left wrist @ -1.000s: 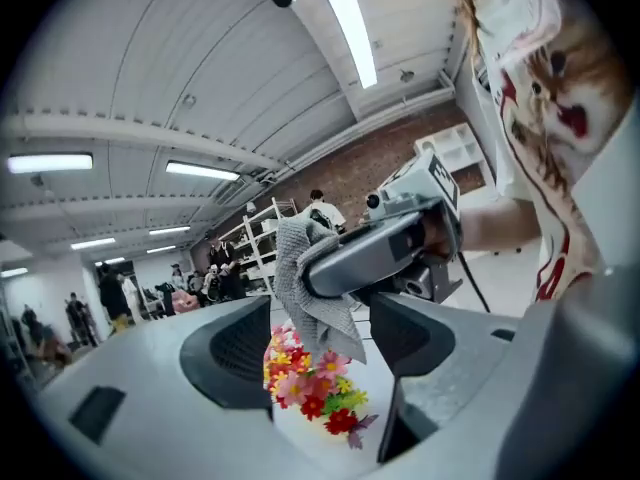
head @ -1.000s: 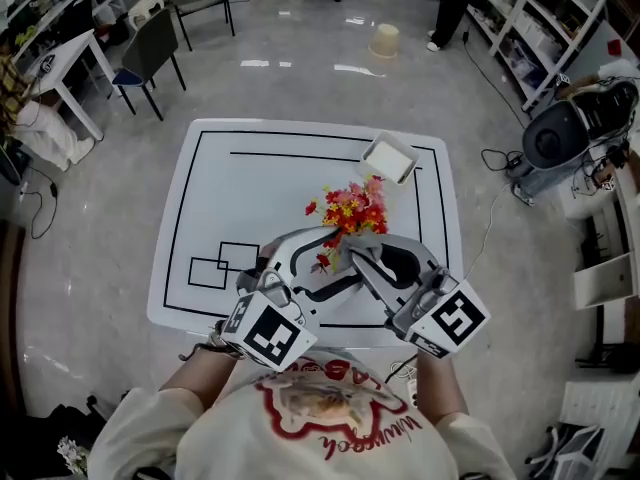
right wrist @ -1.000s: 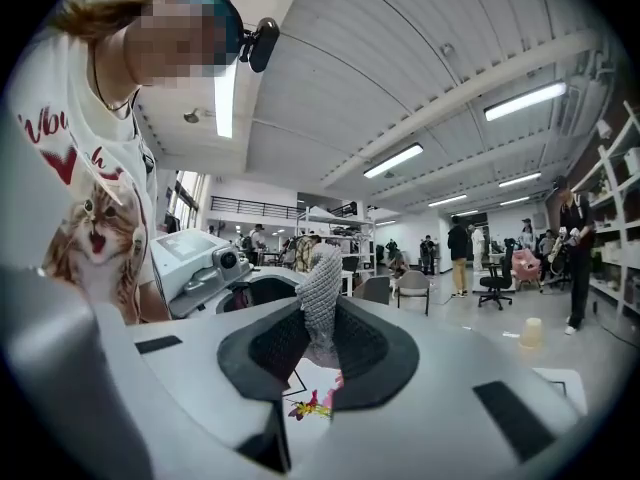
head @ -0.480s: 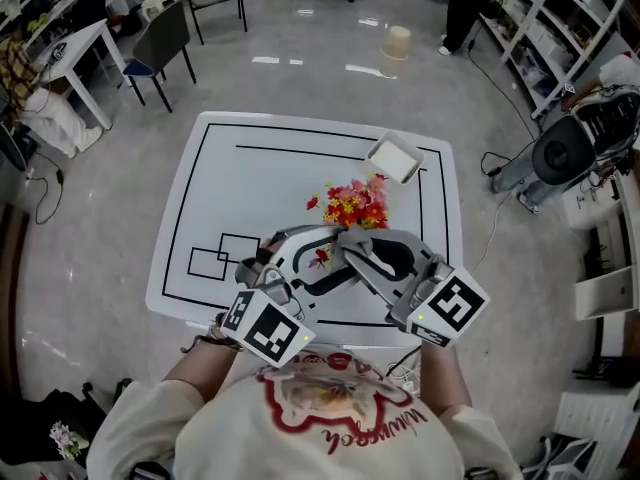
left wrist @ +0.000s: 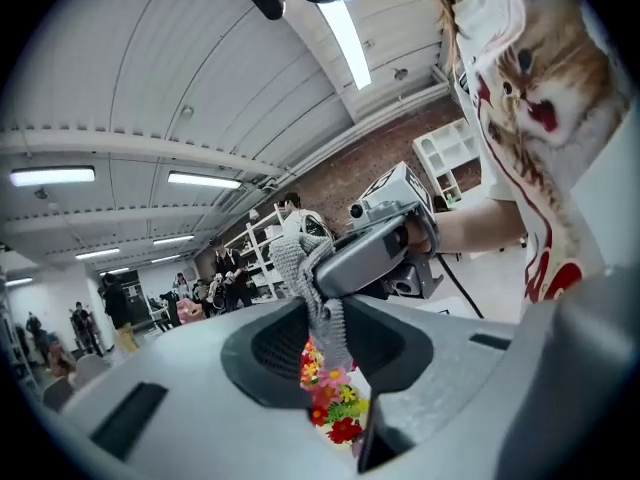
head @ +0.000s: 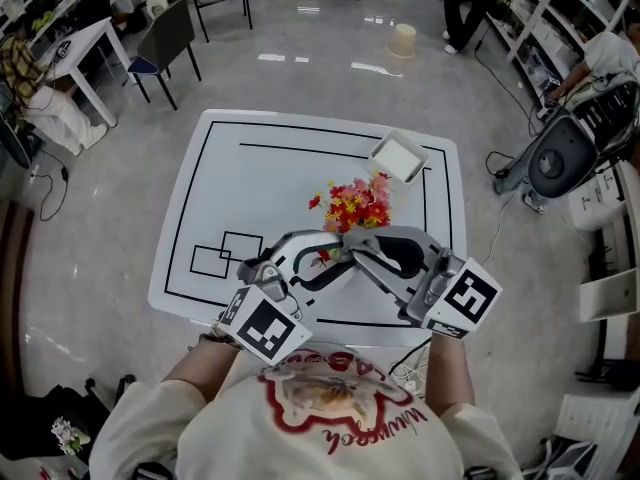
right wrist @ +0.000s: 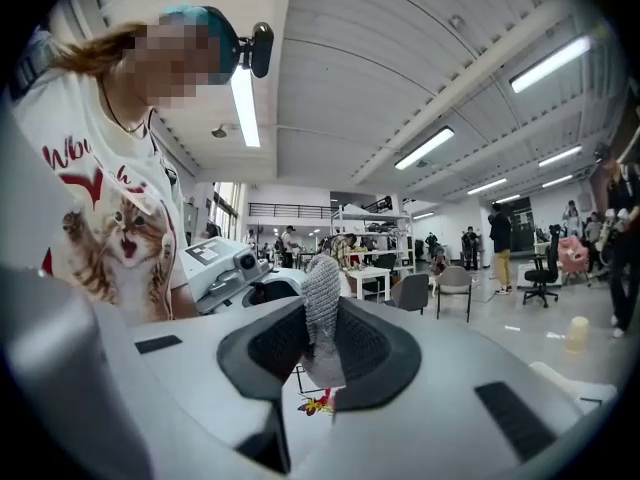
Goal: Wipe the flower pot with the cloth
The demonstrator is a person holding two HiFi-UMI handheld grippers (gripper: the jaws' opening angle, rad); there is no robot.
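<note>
We count two grippers, one cloth, one bunch of flowers, one flower pot and one table. At left, the left gripper (left wrist: 326, 343) points roughly level over the near part of the white table (head: 250, 183). Its jaws have just been closing and now stand narrow, pressed on the lower hanging strip of the grey knitted cloth (left wrist: 298, 261). The cloth is therefore held off the table between the two tools, which meet tip to tip in front of the person. Beneath and just beyond the joined tips lies the bunch of red, yellow and pink flowers (head: 355, 206), resting on the table inside its black outline. Just behind and to the right of the flowers stands the flower pot (head: 398, 158), a white square container near the far right corner of that outline. Its inside shows plain white, and we cannot tell whether the stems sit in it. At right, the right gripper (right wrist: 322, 343) also lies level, its jaws narrow and clamped on the upper fold of the same cloth, which stands up between its pads. Neither gripper touches the pot.
</note>
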